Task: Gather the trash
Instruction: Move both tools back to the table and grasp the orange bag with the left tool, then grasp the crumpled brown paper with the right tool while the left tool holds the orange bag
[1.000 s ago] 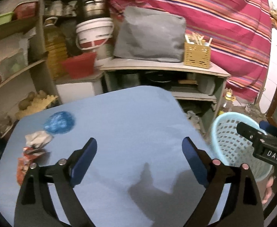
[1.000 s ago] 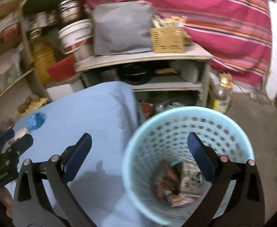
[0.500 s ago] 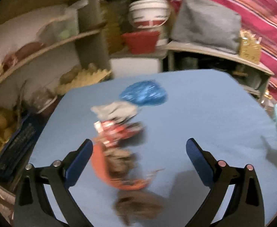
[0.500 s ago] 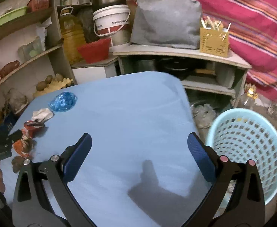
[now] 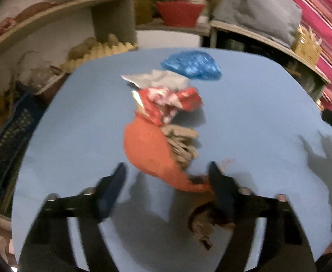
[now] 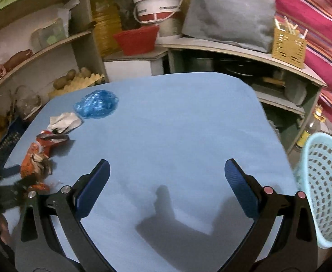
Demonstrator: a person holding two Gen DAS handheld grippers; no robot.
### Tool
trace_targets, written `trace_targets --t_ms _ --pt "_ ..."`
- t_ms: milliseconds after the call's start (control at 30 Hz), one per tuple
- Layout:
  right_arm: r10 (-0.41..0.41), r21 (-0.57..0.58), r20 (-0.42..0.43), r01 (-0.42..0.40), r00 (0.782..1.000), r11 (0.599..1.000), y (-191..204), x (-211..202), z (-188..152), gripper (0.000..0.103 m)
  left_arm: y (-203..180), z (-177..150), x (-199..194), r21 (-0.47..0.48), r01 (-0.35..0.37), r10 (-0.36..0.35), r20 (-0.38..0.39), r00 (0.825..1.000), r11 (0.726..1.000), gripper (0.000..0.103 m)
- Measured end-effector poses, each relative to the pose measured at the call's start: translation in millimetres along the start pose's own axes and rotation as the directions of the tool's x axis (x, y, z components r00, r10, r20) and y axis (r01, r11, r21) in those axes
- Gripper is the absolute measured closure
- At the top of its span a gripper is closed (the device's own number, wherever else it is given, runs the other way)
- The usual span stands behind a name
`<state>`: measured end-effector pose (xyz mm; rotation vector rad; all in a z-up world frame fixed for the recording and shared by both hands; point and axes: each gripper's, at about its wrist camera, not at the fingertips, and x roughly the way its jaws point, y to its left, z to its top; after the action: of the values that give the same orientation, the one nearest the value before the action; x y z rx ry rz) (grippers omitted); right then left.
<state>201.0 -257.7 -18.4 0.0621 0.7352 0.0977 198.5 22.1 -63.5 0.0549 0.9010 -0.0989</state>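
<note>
Left gripper closing around orange wrapper.

Cluttered shelves, striped red curtain, dim light.

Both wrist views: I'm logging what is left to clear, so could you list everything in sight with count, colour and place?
blue crumpled bag: one, blue, far left of table
white wrapper: one, white-grey, just nearer than the bag
red wrapper: one, red and white, next in the row
orange wrapper: one, orange, tan husks on it, nearest part between the left jaws
brown scrap: one, brown, under the left gripper's right finger
table: one, light blue
basket: one, pale blue, right of table
red tub: one, shelf
white bucket: one, shelf
grey bag: one, shelf
left gripper: closing, around the orange wrapper's tail
right gripper: open, empty
</note>
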Motion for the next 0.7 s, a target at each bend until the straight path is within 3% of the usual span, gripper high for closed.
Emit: trace_targets --t_ms 167,300,533,700 --pt "0.022 -0.041 0.002 -0.022 1.0 0.999 27 6 3 0.004 4 1 1 -0.009 0.041 -0.041 -0.02 0.999 0.999 0.062" --pt "0.038 -0.061 -0.001 -0.038 0.999 0.997 42 9 4 0.004 5 3 -7 0.009 0.038 -0.038 -0.006 0.999 0.999 0.082" --pt "0.068 -0.129 -0.01 -0.069 0.998 0.989 80 15 -2 0.004 22 12 -21 -0.001 0.016 -0.016 0.028 0.999 1.0 0.084" --pt "0.096 -0.185 -0.018 -0.097 0.995 0.978 114 21 -7 0.004 42 25 -40 -0.021 -0.026 0.028 0.094 0.995 0.999 0.084"
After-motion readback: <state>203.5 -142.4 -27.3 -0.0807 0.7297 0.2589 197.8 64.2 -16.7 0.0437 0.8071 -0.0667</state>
